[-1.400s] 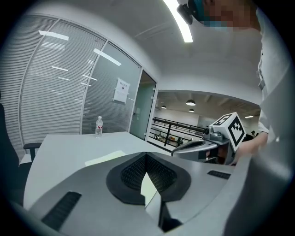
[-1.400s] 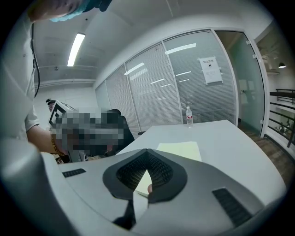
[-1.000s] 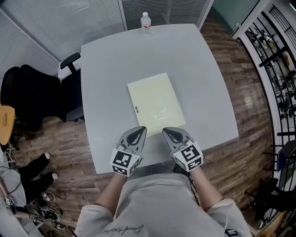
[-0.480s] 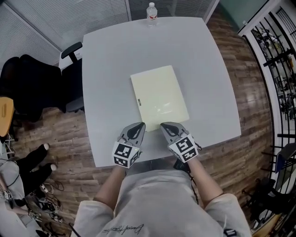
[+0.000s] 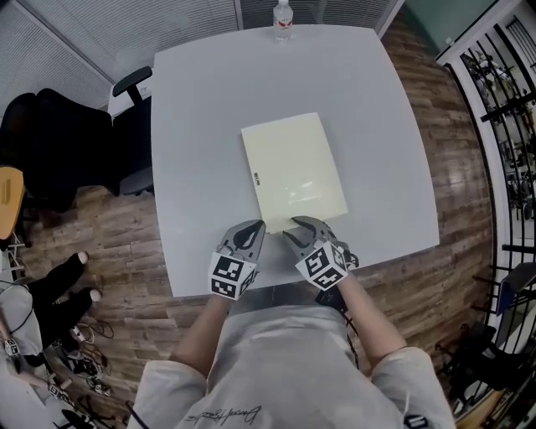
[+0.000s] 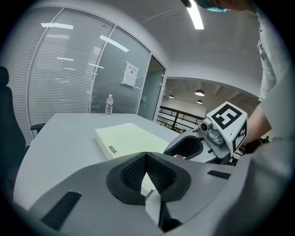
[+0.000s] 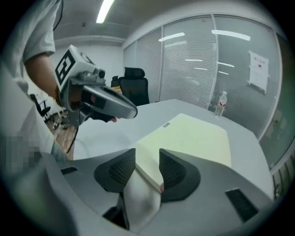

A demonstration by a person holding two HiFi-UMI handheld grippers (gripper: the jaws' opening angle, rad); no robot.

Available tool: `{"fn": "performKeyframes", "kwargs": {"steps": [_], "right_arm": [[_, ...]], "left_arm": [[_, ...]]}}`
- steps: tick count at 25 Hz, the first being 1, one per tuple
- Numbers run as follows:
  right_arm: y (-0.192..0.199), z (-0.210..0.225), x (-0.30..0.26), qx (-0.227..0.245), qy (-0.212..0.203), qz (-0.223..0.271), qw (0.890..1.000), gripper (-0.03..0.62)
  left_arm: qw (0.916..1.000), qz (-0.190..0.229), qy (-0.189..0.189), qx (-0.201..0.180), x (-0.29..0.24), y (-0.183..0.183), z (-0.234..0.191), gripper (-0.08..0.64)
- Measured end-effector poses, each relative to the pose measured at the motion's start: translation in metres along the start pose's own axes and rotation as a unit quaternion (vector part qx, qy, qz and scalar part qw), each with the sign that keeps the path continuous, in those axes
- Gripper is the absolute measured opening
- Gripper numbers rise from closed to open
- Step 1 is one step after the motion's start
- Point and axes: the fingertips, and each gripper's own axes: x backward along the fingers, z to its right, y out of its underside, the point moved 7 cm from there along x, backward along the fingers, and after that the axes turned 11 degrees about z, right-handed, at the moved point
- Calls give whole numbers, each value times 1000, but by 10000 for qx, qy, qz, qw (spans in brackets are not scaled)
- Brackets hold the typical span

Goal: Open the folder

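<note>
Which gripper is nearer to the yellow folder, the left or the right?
Right. The right gripper is at the near edge of the folder, with that edge between its opening jaws. The left gripper is just off the folder's near left corner.

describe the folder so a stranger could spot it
Find the grey table in the middle of the room. The folder lies flat and closed on its near half. It is the only pale yellow rectangle there, with a small dark label; the bottle stands at the far edge.

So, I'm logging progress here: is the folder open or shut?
Shut. The pale yellow folder lies flat on the table, its cover down and no inner pages showing.
</note>
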Motion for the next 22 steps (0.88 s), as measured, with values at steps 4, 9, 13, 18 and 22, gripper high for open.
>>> {"fn": "performKeyframes", "kwargs": {"steps": [4,9,13,18,22], "right_arm": [[9,-13,-16,928,-21,-483,9945,242],[17,-18,-28,1714,52,-859,9814,270],[20,-18,-34,1990,115,-1023,9746,273],[20,-16,-38,1908,163,-1033,9760,226],[17,-12,-36,1609,-78,-1050,9813,193]], "left_arm": [[10000,-64,-21,36,5,5,-1,9],[9999,-84,-76,79,10,6,1,9],[9998,-109,-122,105,12,7,0,9],[9996,-185,-152,154,14,14,-2,9],[9995,-238,-156,161,14,17,-2,9]]}}
